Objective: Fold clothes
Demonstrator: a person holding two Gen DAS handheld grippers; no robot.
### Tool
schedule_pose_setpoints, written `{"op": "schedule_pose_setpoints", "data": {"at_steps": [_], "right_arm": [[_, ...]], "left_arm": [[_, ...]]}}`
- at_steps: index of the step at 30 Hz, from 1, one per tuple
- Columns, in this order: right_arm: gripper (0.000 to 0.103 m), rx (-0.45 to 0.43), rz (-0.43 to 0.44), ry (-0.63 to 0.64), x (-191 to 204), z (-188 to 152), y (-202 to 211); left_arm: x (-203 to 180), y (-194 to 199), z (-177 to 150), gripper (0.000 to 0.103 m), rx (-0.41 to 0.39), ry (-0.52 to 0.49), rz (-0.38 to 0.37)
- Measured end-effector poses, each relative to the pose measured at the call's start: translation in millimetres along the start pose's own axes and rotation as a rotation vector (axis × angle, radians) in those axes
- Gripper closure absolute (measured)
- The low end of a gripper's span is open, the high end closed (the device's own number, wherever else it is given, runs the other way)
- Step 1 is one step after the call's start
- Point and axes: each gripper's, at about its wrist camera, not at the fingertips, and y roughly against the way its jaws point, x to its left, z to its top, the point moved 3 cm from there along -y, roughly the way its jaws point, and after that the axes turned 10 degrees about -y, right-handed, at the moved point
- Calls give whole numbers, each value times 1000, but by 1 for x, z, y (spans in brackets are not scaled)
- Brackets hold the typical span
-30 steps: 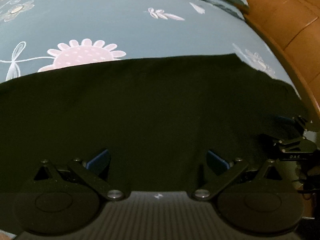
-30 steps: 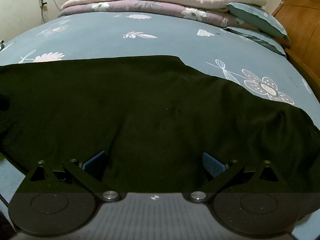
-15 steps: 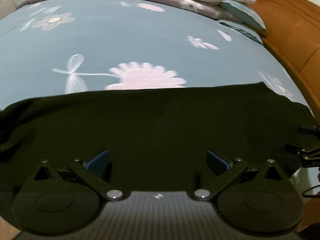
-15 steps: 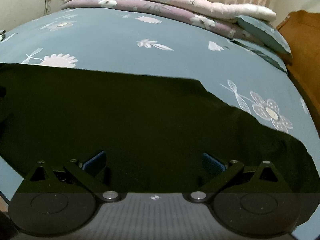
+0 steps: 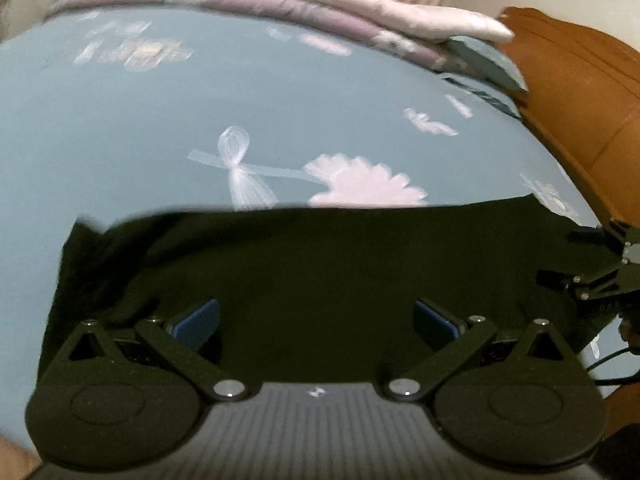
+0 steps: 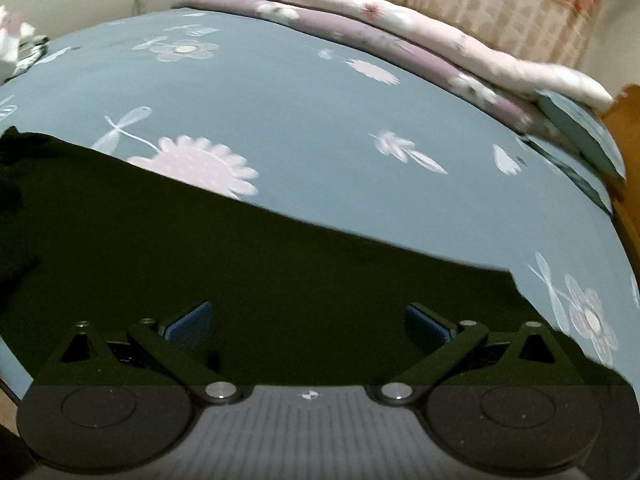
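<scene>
Both our grippers, left gripper (image 5: pixel 316 322) and right gripper (image 6: pixel 308 320), hang spread wide and empty right over the black garment (image 5: pixel 320 264). It's flat on the blue bedsheet (image 5: pixel 160 120), long axis side to side, neither hand clearly nearer. Folded quilts (image 6: pixel 360 20) and wooden headboard (image 5: pixel 580 100) sit well clear.

Bed sheet (image 6: pixel 304 120), grey-blue, printed with flowers (pink and white); folded quilts (image 6: pixel 360 20), pink over purple, at far edge; pillow (image 6: pixel 580 128); wooden headboard (image 5: pixel 580 92); patterned curtain (image 6: pixel 500 4).
</scene>
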Motion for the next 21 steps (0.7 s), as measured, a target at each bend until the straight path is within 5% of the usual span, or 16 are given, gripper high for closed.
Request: {"op": "schedule_pose_setpoints", "data": {"at_steps": [10,17,21], "right_arm": [[0,15,71,125,63,32,-16],[0,2,67,165,80,44,-9],[0,19,36,166,79,41,-6]], "left_arm": [[40,25,-14,1,-99,110,-6],[55,5,5,1,-150,123,-58],[62,-9,8,1,-140,115,24]]}}
